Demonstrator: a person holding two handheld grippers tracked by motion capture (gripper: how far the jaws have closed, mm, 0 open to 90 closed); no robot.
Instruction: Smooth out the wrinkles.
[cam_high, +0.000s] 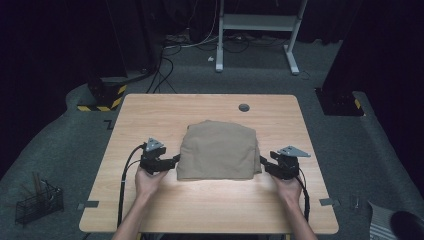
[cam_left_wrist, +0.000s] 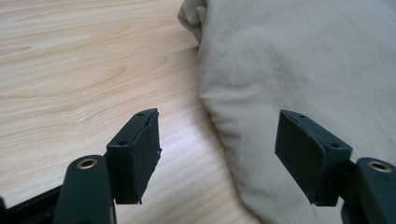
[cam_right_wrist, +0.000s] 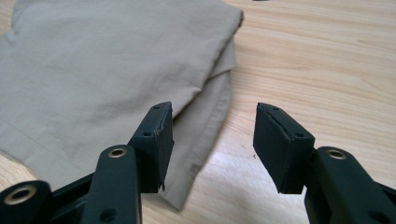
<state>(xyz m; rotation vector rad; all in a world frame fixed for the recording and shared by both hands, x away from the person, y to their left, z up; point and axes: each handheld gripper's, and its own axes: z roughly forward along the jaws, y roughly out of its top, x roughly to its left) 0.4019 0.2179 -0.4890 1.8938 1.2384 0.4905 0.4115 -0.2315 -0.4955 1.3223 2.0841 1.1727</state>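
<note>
We work over a pale wooden tabletop (cam_high: 150, 115) with a small round grommet hole (cam_high: 244, 107) near its far edge. At its middle lies the folded khaki cotton garment (cam_high: 218, 150), a soft, squarish stack of several layers, flat on the wood with its thicker fold toward us. We judge it light and limp: it will sag and unfold if lifted by one layer, and the smooth weave may slide on the wood. The best hold, we think, is at the two side edges near the front corners, pinching all layers together so the stack stays square.

Our left claw (cam_high: 172, 160) sits just beside the garment's left edge, jaws standing wide apart and holding nothing; in the left gripper view one jaw hangs over the cloth, the other over bare wood. Our right claw (cam_high: 266, 165) sits just beside the right edge, likewise well open and empty, straddling the layered hem (cam_right_wrist: 212, 121).
</note>
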